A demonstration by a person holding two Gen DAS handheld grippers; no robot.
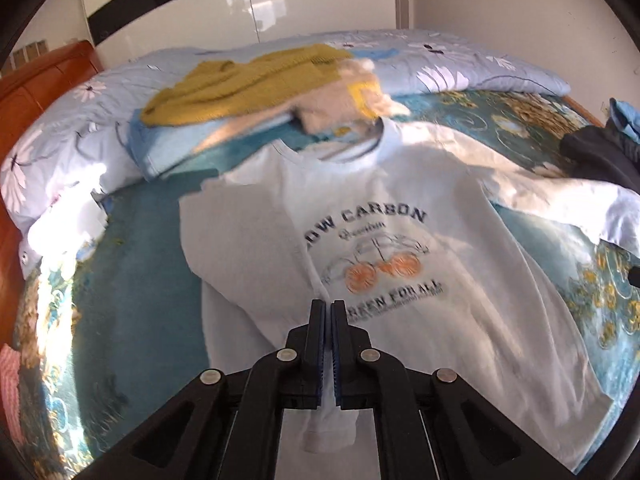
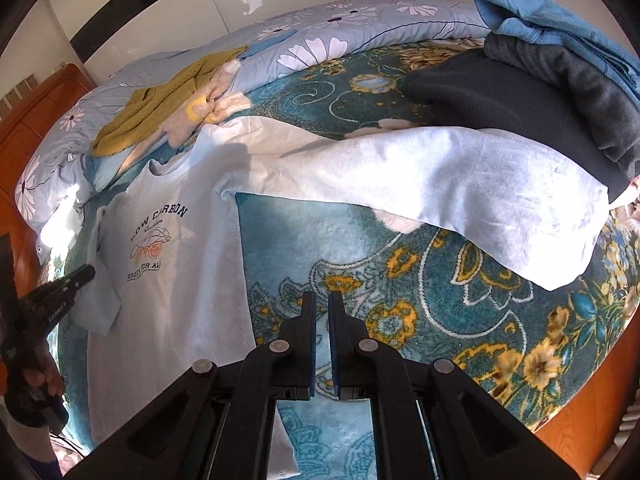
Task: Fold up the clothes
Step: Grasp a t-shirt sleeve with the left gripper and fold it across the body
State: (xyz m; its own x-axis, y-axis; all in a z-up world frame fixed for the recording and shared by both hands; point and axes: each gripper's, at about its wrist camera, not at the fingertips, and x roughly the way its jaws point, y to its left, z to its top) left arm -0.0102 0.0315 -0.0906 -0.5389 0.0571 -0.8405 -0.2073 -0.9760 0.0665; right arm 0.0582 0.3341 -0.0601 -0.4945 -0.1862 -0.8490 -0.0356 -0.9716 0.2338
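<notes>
Spread on the teal floral bedcover (image 2: 400, 280), a pale-blue printed cotton T-shirt (image 1: 400, 240) has one sleeve folded inward. Left gripper (image 1: 328, 308) pinches that sleeve's cuff; lay it flat. Right gripper (image 2: 322, 300) hovers empty, jaws barely parted, near the bed's front edge.

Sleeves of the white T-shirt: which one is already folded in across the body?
The sleeve pinched in the left tool; the other sleeve still spreads outward across the blanket.

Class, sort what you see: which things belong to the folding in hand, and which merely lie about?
In the job:
white printed long-sleeved shirt
left claw
right claw

Lying about:
mustard knitted garment
dark grey folded clothes
blue folded garment
floral quilt
</notes>
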